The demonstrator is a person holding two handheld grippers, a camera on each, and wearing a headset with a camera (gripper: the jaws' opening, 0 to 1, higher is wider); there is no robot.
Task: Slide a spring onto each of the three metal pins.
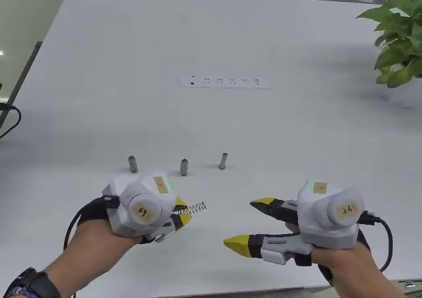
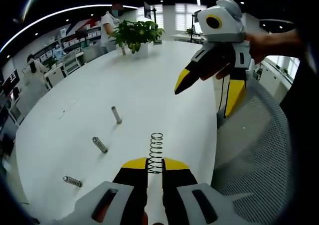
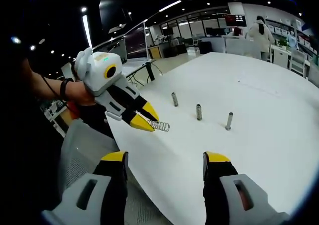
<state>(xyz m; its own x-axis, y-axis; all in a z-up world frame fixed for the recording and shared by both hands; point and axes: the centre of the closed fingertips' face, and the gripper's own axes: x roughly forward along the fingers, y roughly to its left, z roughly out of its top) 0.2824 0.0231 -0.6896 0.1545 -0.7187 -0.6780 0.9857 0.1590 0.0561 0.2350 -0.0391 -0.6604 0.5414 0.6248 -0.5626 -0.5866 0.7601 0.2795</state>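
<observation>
DESK: Three pins, one spring — what does the head view give us?

PHOTOGRAPHER: Pins upright in a row on the white table (image 1: 132,60): left pin (image 1: 132,164), middle pin (image 1: 184,167), end pin (image 1: 223,161). The first two look ribbed, as if already sleeved. The end pin looks bare, though all are small. At six o'clock of the row the left gripper (image 1: 181,213) is clamped on the spring (image 1: 196,209), which juts toward three o'clock. At four o'clock the right gripper (image 1: 247,223) has its jaws spread, holding nothing.

DESK: Left gripper view?

PHOTOGRAPHER: Jaws pinched on the spring's (image 2: 156,153) bottom coils, the rest pointing to twelve. Pins sit off at nine to ten o'clock, well apart. The right gripper (image 2: 204,93) hangs at one o'clock, parted.

DESK: Right gripper view?

PHOTOGRAPHER: Own jaws wide and empty. The left gripper (image 3: 144,118) comes in at ten o'clock, spring (image 3: 159,126) poking from its tip, pins beyond at twelve to one.

DESK: What could go wrong?

PHOTOGRAPHER: My read — held by one end only, the spring may bow, snag its free coil on the pin's top and buckle or pop loose. A sideways knock might tip the pin, if it stands free.

DESK: Hands?

PHOTOGRAPHER: Both forearms enter from six o'clock. The left hand (image 1: 99,235) wraps its handle, nose turned to three. The right hand (image 1: 343,258) aims its jaws to nine, toward the spring.
</observation>
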